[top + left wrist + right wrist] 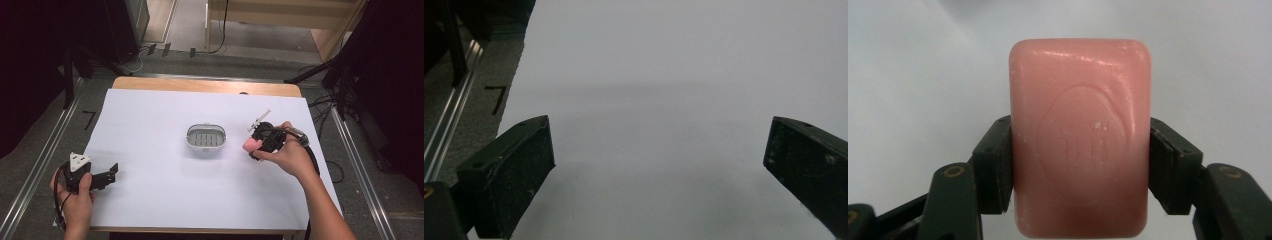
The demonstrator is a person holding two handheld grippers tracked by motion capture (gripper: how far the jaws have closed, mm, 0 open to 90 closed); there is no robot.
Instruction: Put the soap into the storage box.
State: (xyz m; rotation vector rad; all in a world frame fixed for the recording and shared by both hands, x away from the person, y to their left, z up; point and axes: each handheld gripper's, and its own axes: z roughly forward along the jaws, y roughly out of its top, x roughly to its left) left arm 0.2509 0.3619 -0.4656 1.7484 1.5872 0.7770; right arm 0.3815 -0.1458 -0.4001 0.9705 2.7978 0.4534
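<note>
A pink bar of soap (1080, 135) with an embossed oval mark is clamped by its long sides between the jaws of my right gripper (1080, 165). In the high view that soap (249, 144) and right gripper (254, 145) hover right of a grey, slotted soap dish (206, 138) at the middle of the white sheet. My left gripper (111, 175) rests near the sheet's front left corner. Its jaws stand wide apart in the left gripper view, the left gripper (659, 165) holding nothing over bare white sheet.
The white sheet (165, 190) covers a wooden table (200, 85). Metal rails (40, 165) run along both sides on the grey floor. Dark stands and cables sit beyond the right edge, and a wooden bench lies behind the table.
</note>
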